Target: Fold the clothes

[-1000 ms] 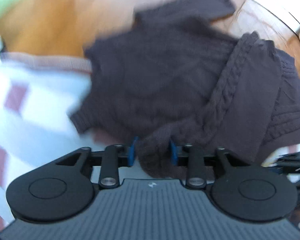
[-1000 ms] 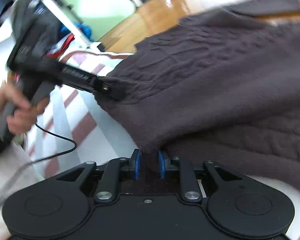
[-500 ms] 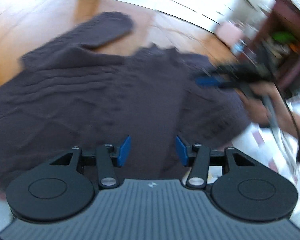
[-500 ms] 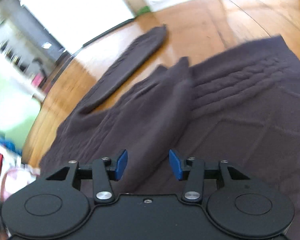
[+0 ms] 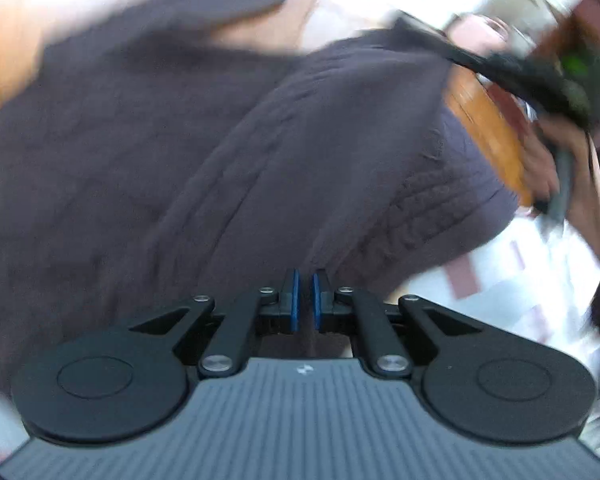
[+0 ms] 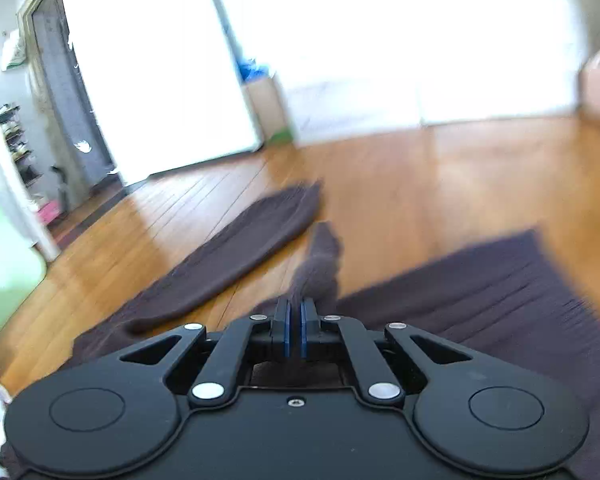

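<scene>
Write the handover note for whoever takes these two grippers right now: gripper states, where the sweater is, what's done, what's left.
Left gripper: jaws have just closed, pinching the near edge of the sweater.
Right gripper: jaws have just closed too, holding a raised ridge of sweater fabric.
Sweater: spread mostly on the wood floor, near edge by a striped cloth; one sleeve lies stretched out flat.
Done: both grips taken.
Left: fold in the sleeve, fold the body. No finished fold visible; the left view is blurred.

My dark purplish-brown cable-knit sweater (image 5: 228, 152) lies across the honey-orange plank floor (image 6: 440, 184). Each black tool (image 6: 294, 334) of mine carries blue pads (image 6: 287, 332). White bedding (image 5: 512, 276) shows dusty-red rectangles; a pale green surface (image 6: 4, 256) stands at left.
</scene>
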Available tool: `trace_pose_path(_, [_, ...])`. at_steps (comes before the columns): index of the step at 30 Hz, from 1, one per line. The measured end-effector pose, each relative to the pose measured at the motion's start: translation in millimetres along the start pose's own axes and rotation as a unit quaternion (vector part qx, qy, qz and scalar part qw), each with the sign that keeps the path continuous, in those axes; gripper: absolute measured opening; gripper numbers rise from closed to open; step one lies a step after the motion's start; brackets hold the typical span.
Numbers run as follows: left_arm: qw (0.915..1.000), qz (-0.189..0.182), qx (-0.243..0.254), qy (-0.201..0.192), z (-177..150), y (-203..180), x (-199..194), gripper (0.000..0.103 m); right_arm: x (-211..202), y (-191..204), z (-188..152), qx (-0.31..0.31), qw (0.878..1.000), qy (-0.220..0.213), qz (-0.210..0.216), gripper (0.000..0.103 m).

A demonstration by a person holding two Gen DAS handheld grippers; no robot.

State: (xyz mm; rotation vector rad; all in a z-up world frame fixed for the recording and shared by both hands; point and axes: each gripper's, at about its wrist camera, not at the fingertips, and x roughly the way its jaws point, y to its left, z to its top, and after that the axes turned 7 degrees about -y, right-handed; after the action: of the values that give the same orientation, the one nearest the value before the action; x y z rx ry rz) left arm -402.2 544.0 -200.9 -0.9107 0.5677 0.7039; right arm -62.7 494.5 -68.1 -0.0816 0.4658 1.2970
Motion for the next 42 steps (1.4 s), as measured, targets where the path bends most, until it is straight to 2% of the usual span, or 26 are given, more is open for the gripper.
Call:
trace_pose_path(1, [0.9995,-0.018,-0.021,0.015,-1.5,5.4,-1.5,0.007,-8.9,5.7,-1.6,-0.034,0.999,0.001,-0.034,0.005])
trace_pose_path(2, [0.9994,-0.010,-0.022,0.023,-3.5,7.6,-0.6,0.008,-13.7,7.3,-5.7,-0.058,0.997,0.010,-0.059,0.010])
trace_pose_path(5, [0.9991,0.021,0.000,0.037,-5.8,7.5,5.5,0.013,-1.0,-14.7,-34.2,-0.069,0.992,0.087,-0.063,0.011])
trace_pose_path(6, [0.9993,0.015,0.001,0.035,-4.1,6.0,6.1,0.017,4.1,-24.5,-43.6,-0.063,0.989,0.112,-0.068,0.012])
trace_pose_path(8, [0.9997,0.002,0.006,0.024,-1.9,2.0,5.2,0.028,9.2,-58.8,-58.6,0.036,0.986,0.142,-0.081,0.019])
trace_pose_path(10, [0.9998,-0.014,0.013,0.008,-0.8,-3.1,2.7,0.047,8.1,-93.5,-71.1,0.161,0.971,0.155,-0.079,0.026])
trace_pose_path(12, [0.9997,-0.015,0.019,0.005,-2.6,-5.9,2.7,0.047,0.6,-117.4,-77.3,0.281,0.950,0.130,-0.049,0.040])
trace_pose_path(15, [0.9992,0.015,0.035,0.014,-4.9,-8.9,11.2,0.046,4.1,-126.0,-73.3,0.341,0.931,0.129,-0.034,0.044])
trace_pose_path(17, [0.9976,0.032,0.059,0.020,-4.9,-15.3,19.0,0.044,8.6,-115.3,-66.0,0.308,0.941,0.135,-0.030,0.051])
trace_pose_path(19, [0.9967,0.035,0.068,0.027,-4.8,-20.0,19.3,0.044,16.8,-101.3,-59.3,0.240,0.957,0.159,-0.028,0.051])
trace_pose_path(20, [0.9965,0.033,0.071,0.028,-5.9,-22.6,16.1,0.044,27.0,-86.3,-56.8,0.166,0.969,0.184,-0.020,0.043])
trace_pose_path(21, [0.9964,0.031,0.074,0.029,-7.1,-25.1,12.8,0.044,34.5,-71.2,-54.3,0.084,0.976,0.198,-0.016,0.011])
trace_pose_path(22, [0.9962,0.036,0.074,0.028,-9.0,-24.8,10.9,0.044,34.3,-60.8,-52.4,0.020,0.980,0.196,-0.021,0.012])
trace_pose_path(23, [0.9963,0.038,0.070,0.032,-10.7,-22.3,10.6,0.044,33.4,-51.1,-49.5,-0.035,0.981,0.191,-0.025,0.011])
trace_pose_path(24, [0.9964,0.039,0.066,0.036,-12.3,-19.7,10.2,0.044,31.7,-44.3,-45.0,-0.061,0.981,0.180,-0.029,0.011])
trace_pose_path(27, [0.9982,0.031,0.034,0.038,-11.2,-7.3,8.7,0.042,28.7,-34.8,-39.9,-0.108,0.980,0.156,-0.054,0.010])
trace_pose_path(29, [0.9992,0.021,-0.002,0.035,-9.5,2.3,6.4,0.042,34.5,-29.3,-42.6,-0.135,0.975,0.162,-0.077,0.010])
trace_pose_path(31, [0.9992,0.018,-0.028,0.024,-9.0,9.5,-0.2,0.036,33.0,-25.5,-46.4,-0.170,0.965,0.159,-0.121,0.007])
trace_pose_path(33, [0.9993,0.019,-0.032,0.009,-8.0,11.4,-10.3,0.036,20.3,-33.7,-38.9,-0.164,0.961,0.148,-0.166,0.008])
trace_pose_path(34, [0.9994,0.023,-0.026,-0.006,-6.6,9.8,-17.7,0.036,12.3,-39.6,-33.2,-0.147,0.964,0.143,-0.171,0.012])
trace_pose_path(36, [0.9982,0.039,-0.018,-0.042,-0.8,9.0,-32.6,0.038,-6.5,-49.9,-16.2,-0.081,0.979,0.134,-0.127,0.015])
trace_pose_path(37, [0.9970,0.047,-0.014,-0.060,2.4,8.5,-39.8,0.040,-13.2,-50.6,-9.3,-0.058,0.984,0.134,-0.100,0.027])
trace_pose_path(38, [0.9952,0.069,-0.006,-0.070,10.3,8.6,-44.5,0.041,-18.4,-48.9,-2.3,-0.038,0.987,0.137,-0.072,0.045])
trace_pose_path(40, [0.9898,0.111,0.009,-0.089,26.4,8.9,-53.6,0.046,-25.9,-44.0,8.6,-0.002,0.990,0.140,-0.025,0.057])
trace_pose_path(41, [0.9875,0.124,0.018,-0.096,39.4,11.0,-57.0,0.050,-27.5,-41.5,12.8,0.016,0.989,0.144,0.000,0.059])
trace_pose_path(42, [0.9861,0.129,0.021,-0.103,54.9,16.3,-59.8,0.058,-25.9,-39.5,16.4,0.035,0.987,0.155,0.030,0.060])
